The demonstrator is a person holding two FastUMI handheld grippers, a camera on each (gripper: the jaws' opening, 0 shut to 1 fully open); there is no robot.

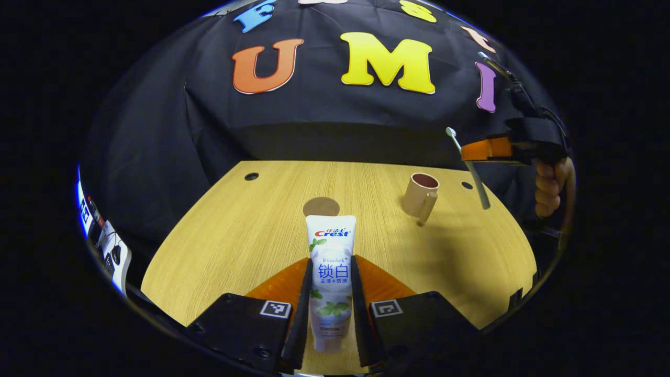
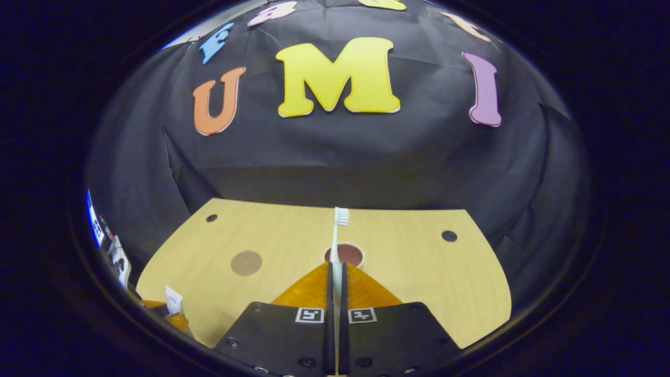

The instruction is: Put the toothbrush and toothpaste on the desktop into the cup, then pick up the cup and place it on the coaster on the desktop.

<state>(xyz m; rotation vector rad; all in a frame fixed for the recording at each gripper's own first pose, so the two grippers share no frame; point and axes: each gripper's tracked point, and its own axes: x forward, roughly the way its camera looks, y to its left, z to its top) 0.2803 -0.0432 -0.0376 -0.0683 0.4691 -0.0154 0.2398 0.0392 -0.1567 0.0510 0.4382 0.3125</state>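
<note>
- Orange-fingered right gripper (image 2: 335,272) pinches your toothbrush (image 2: 337,241), bristles up, above the cup (image 2: 344,255).
- Left gripper (image 1: 328,280) clamps the toothpaste (image 1: 330,272) over the desk (image 1: 235,235).
- Loading step: swing the brush upright, then release inside the rim.
- Coaster (image 2: 246,263) waits left.

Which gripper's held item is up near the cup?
The right gripper, shut on the white toothbrush, held beside the tan cup. The left gripper clamps the white toothpaste tube nearer the round brown coaster.
</note>
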